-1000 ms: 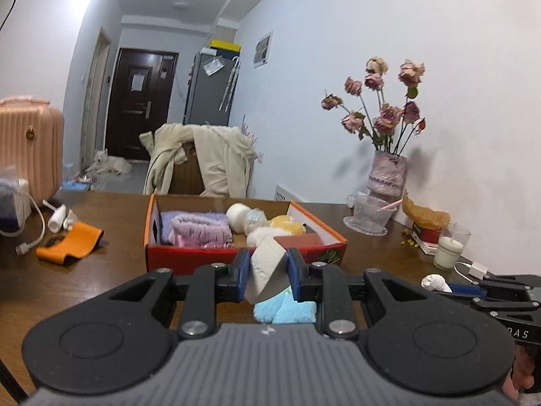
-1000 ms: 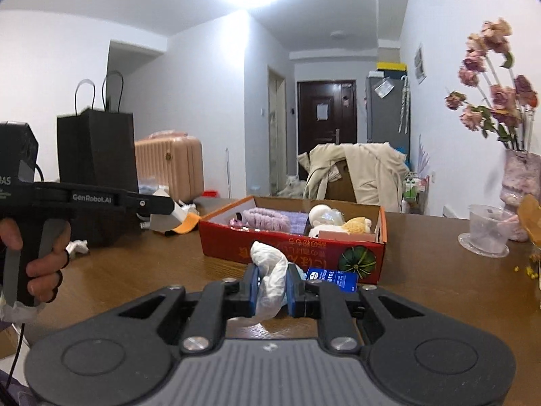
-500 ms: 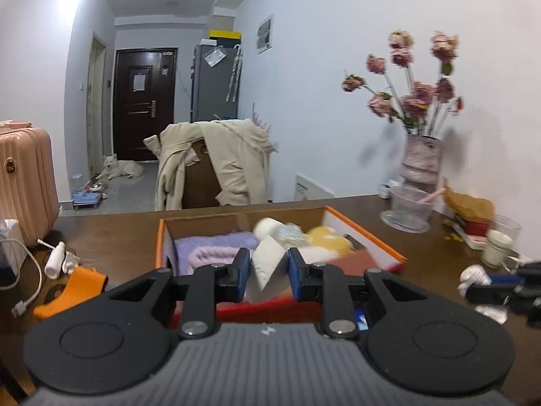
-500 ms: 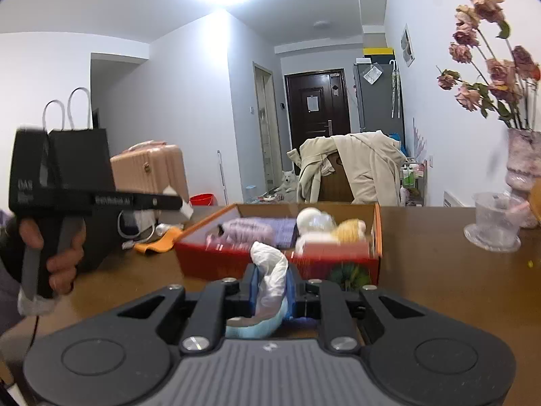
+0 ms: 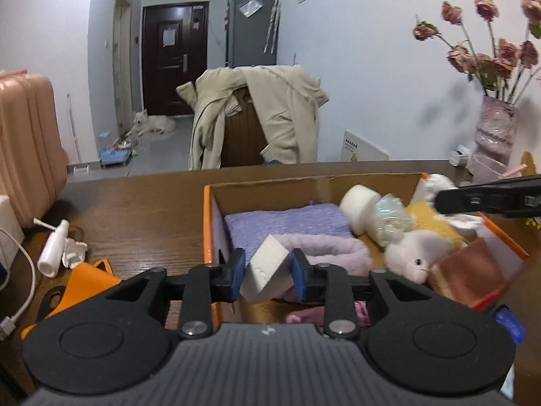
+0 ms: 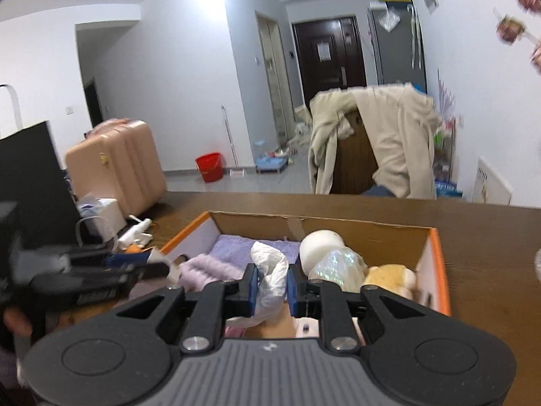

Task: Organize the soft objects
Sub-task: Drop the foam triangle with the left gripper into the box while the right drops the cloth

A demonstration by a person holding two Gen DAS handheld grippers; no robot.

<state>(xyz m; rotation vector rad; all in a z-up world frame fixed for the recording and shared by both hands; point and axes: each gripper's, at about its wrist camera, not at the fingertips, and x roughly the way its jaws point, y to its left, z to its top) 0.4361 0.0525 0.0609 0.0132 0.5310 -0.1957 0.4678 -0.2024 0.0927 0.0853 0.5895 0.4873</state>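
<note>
My left gripper [image 5: 267,275] is shut on a white foam block [image 5: 268,270] and holds it over the left part of the orange cardboard box [image 5: 208,223]. My right gripper [image 6: 272,286] is shut on a crumpled white soft cloth [image 6: 270,277] over the same box [image 6: 438,267]. The box holds a purple towel [image 5: 287,225], a lilac fluffy band [image 5: 324,248], a white foam roll [image 5: 358,204], a white plush toy [image 5: 414,252] and a yellow plush [image 5: 429,215]. The right gripper also shows at the right of the left wrist view [image 5: 490,199].
The box stands on a brown wooden table [image 5: 135,209]. An orange pouch [image 5: 86,282], a white spray bottle [image 5: 54,248] and a cable lie to its left. A vase of dried roses [image 5: 495,132] stands at the far right. A pink suitcase [image 6: 115,165] stands at the left.
Both grippers have moved forward and up from in front of the box to above it, each still holding its object. The box now sits directly below them.
</note>
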